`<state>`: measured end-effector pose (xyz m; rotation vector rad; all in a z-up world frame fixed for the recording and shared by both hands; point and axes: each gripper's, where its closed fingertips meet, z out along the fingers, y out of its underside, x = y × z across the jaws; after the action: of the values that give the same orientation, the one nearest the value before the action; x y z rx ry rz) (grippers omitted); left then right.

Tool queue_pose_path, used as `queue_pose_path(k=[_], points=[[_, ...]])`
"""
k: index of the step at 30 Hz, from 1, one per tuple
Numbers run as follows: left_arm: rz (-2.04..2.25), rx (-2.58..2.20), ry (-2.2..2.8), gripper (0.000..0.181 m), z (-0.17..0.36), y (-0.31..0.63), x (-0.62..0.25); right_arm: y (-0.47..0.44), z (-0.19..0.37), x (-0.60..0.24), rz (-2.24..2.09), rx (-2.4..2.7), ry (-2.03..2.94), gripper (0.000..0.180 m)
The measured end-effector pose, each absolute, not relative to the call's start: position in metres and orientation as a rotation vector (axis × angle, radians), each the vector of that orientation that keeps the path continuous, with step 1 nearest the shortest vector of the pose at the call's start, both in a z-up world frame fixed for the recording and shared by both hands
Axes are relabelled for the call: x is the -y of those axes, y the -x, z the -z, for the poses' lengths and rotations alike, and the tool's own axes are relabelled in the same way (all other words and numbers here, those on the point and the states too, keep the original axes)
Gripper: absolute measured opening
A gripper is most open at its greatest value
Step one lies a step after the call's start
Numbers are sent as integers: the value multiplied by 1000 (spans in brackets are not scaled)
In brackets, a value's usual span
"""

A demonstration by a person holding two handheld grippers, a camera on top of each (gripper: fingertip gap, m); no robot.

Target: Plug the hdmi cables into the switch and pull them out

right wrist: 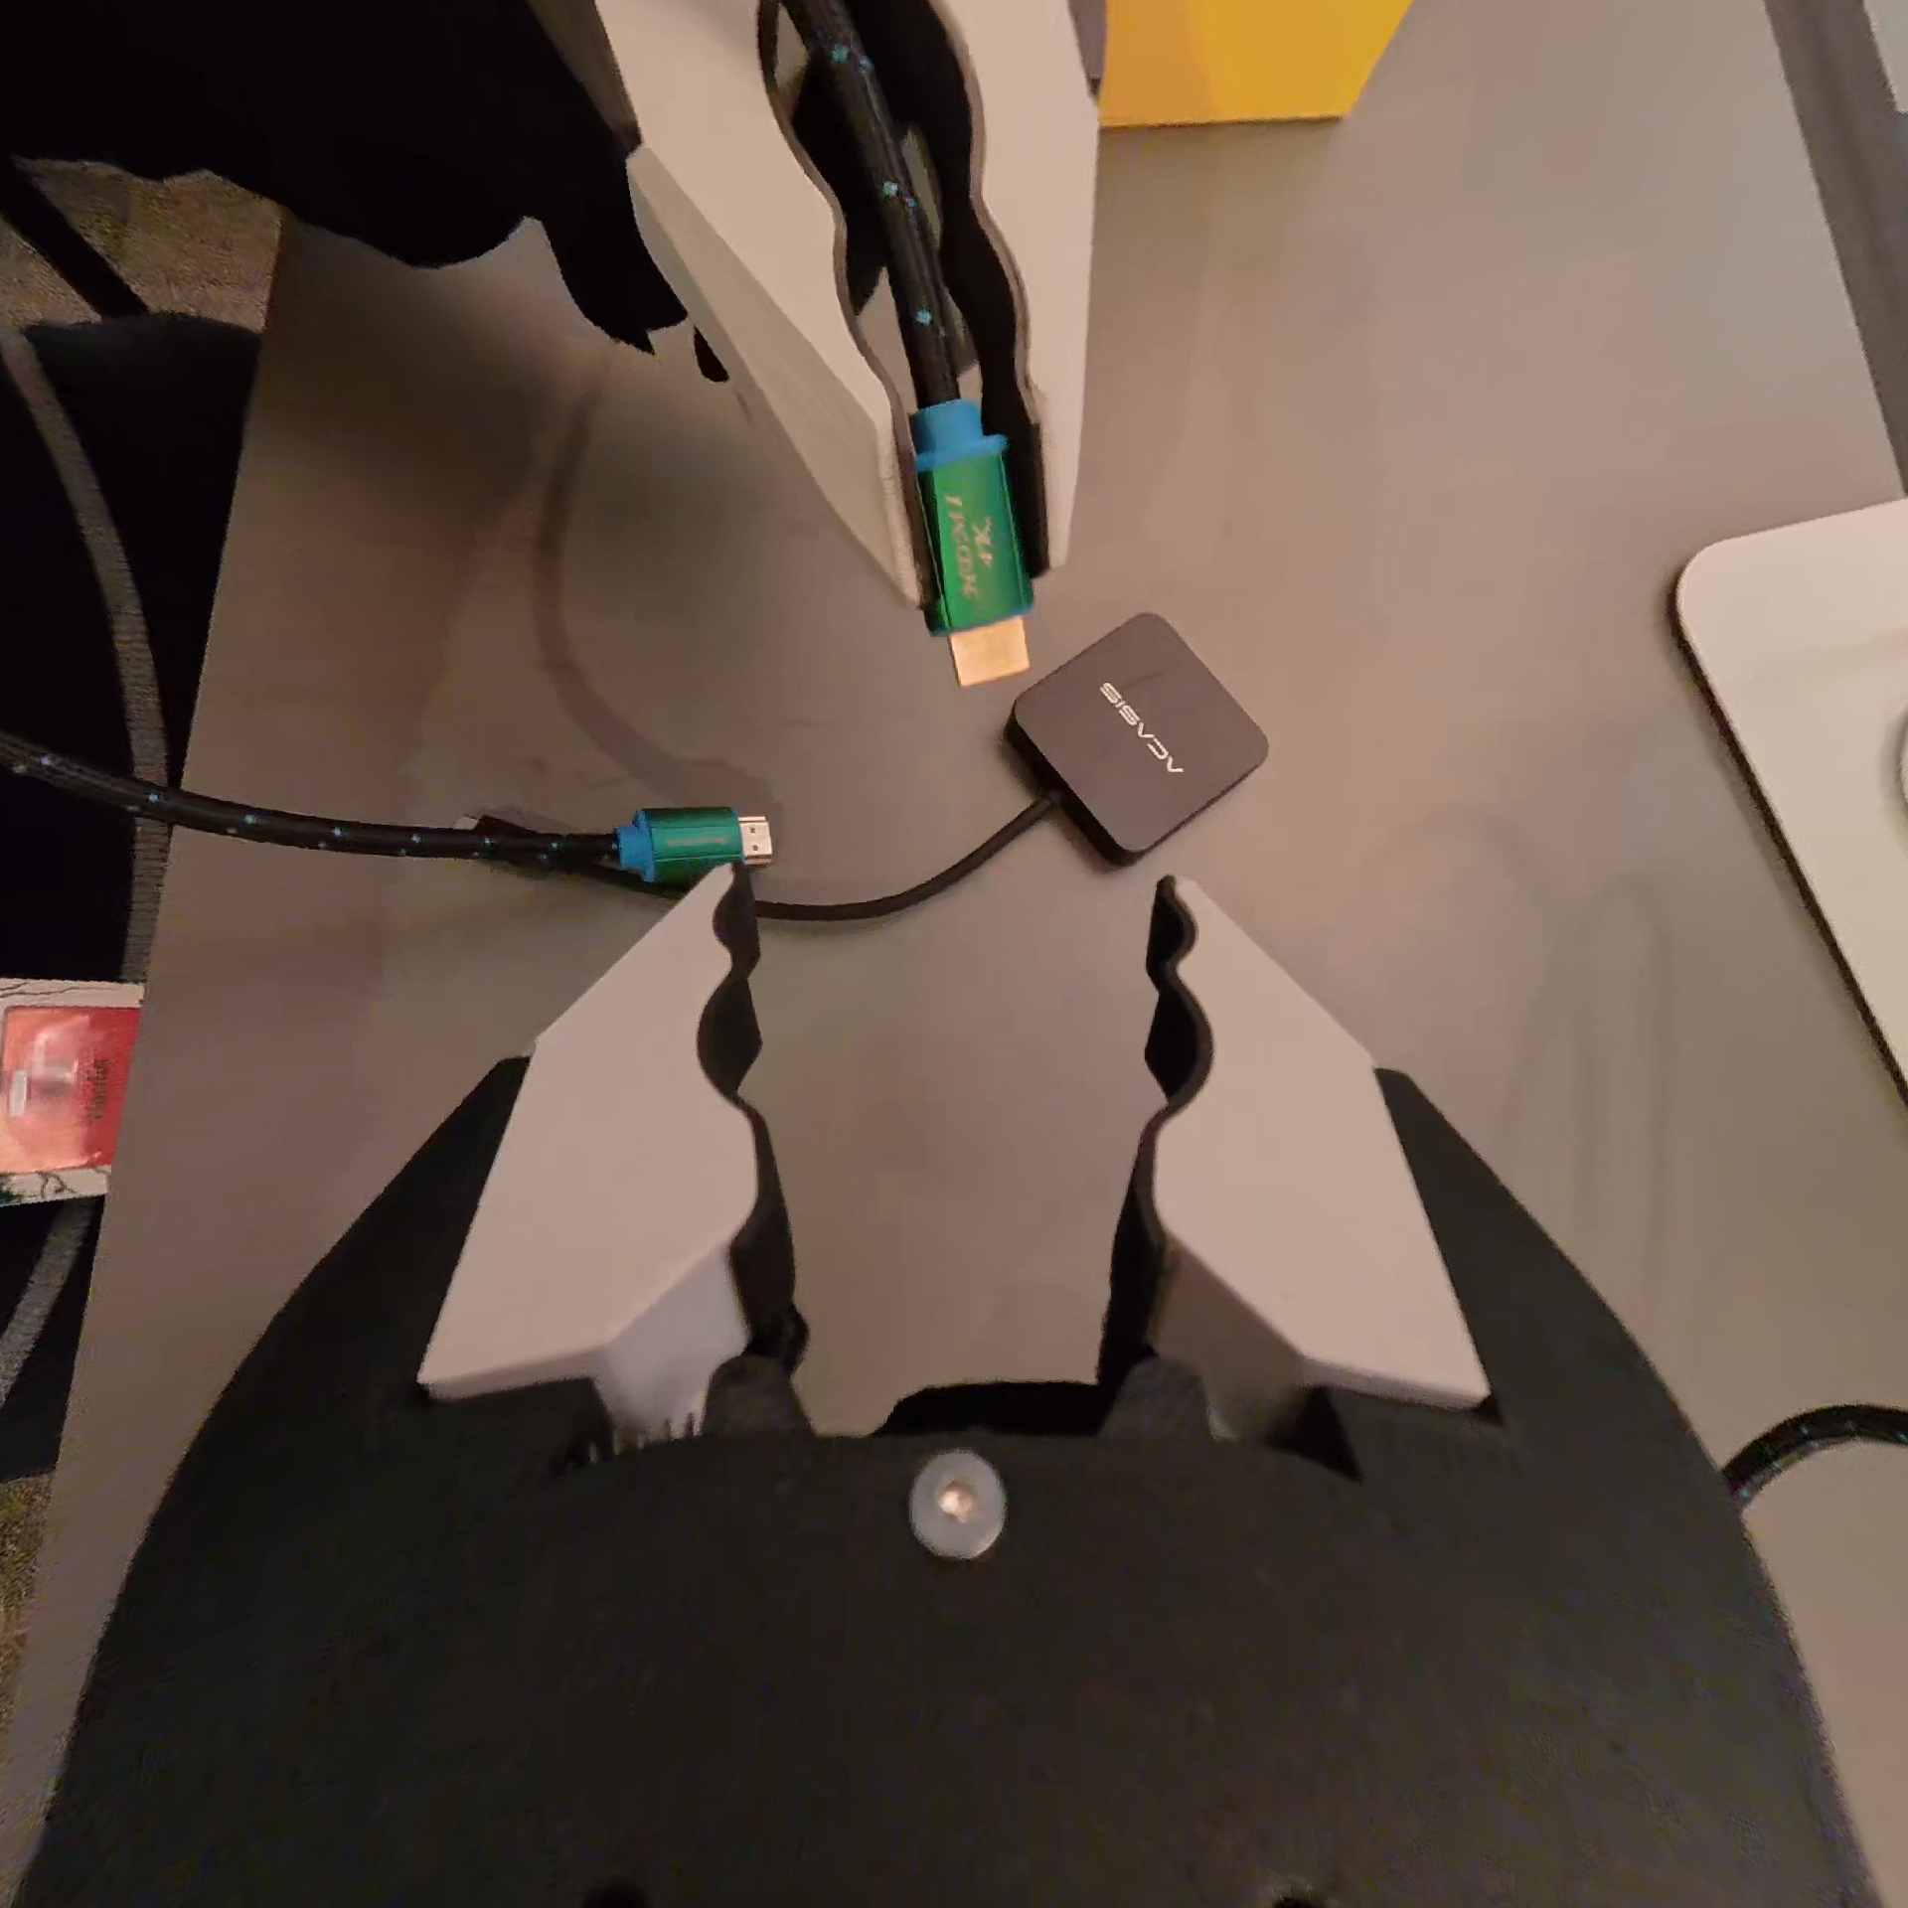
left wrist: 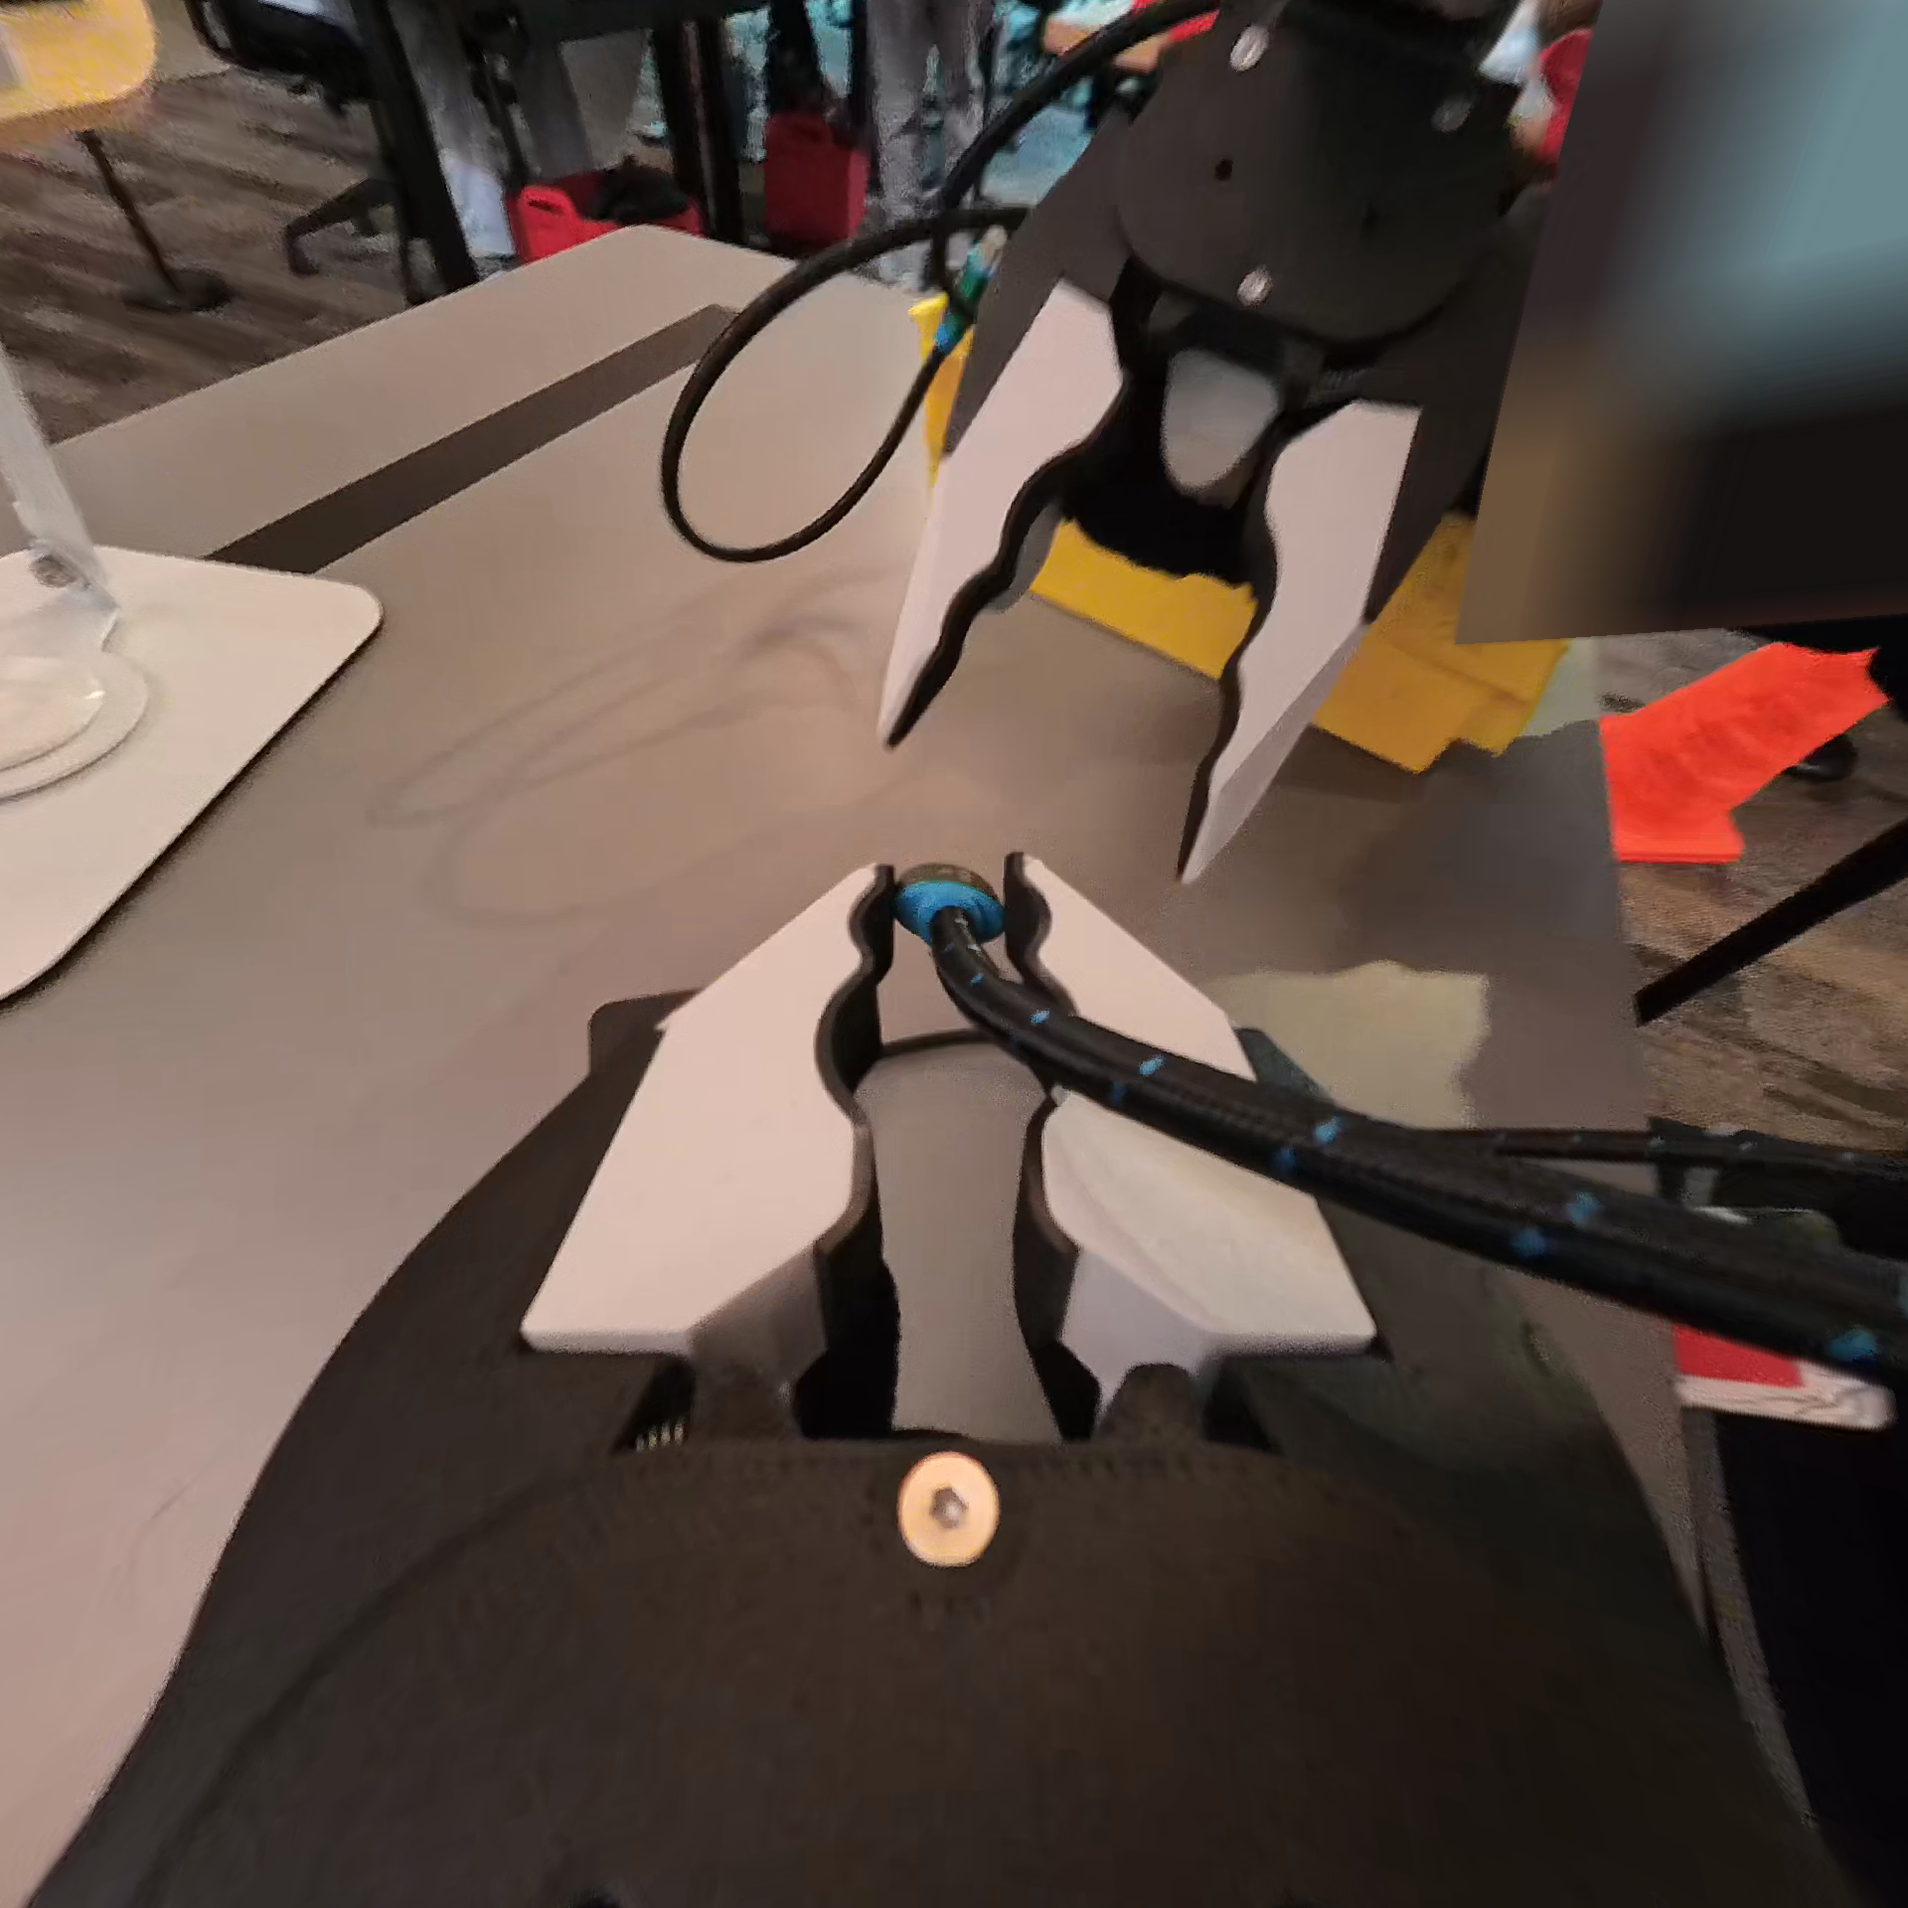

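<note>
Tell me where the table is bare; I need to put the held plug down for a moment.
Bare table lies between the switch, the yellow box and the white pad. It is crowded left of the switch: the second plug, its cable and the switch's lead lie there, under the left gripper.

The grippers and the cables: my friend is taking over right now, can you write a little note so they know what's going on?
Left gripper: shut on a green HDMI plug, its gold tip just short of the black switch, not in yet.
Right gripper: open, empty, above the table near the switch.
Second HDMI plug: lying loose on the table, left of the switch.
Done: one plug picked up.
Left: plug both in, then pull them out.
</note>
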<state>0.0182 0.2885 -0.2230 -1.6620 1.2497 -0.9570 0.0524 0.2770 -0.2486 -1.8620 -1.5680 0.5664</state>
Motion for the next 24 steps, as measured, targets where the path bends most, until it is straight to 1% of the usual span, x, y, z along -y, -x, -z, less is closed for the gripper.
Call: queue_pose_path(k=[3, 6, 8, 11, 15, 19, 22, 24], points=[[881, -1200, 1740, 18, 234, -5, -296, -52, 242, -282, -577, 1539, 1849, 76], [859, -1092, 1799, 18, 241, 10, -306, -48, 253, -293, -484, 1647, 1848, 91], [827, -1045, 1827, 19, 244, 18, -312, -37, 261, -297, -477, 1726, 1843, 97], [824, -1011, 1845, 19, 248, 24, -313, -20, 274, -305, -434, 1851, 1836, 99], [829, -1012, 1866, 18, 260, 31, -316, -3, 290, -326, -376, 1931, 1828, 89], [861, -1002, 1899, 18, 272, 37, -319, 12, 308, -335, -320, 2052, 1780, 88], [867, -994, 1926, 18, 281, 40, -321, 5, 331, -343, -214, 2219, 1767, 86], [865, -990, 1941, 18, 286, 43, -322, 12, 332, -341, -316, 2223, 1760, 81]])
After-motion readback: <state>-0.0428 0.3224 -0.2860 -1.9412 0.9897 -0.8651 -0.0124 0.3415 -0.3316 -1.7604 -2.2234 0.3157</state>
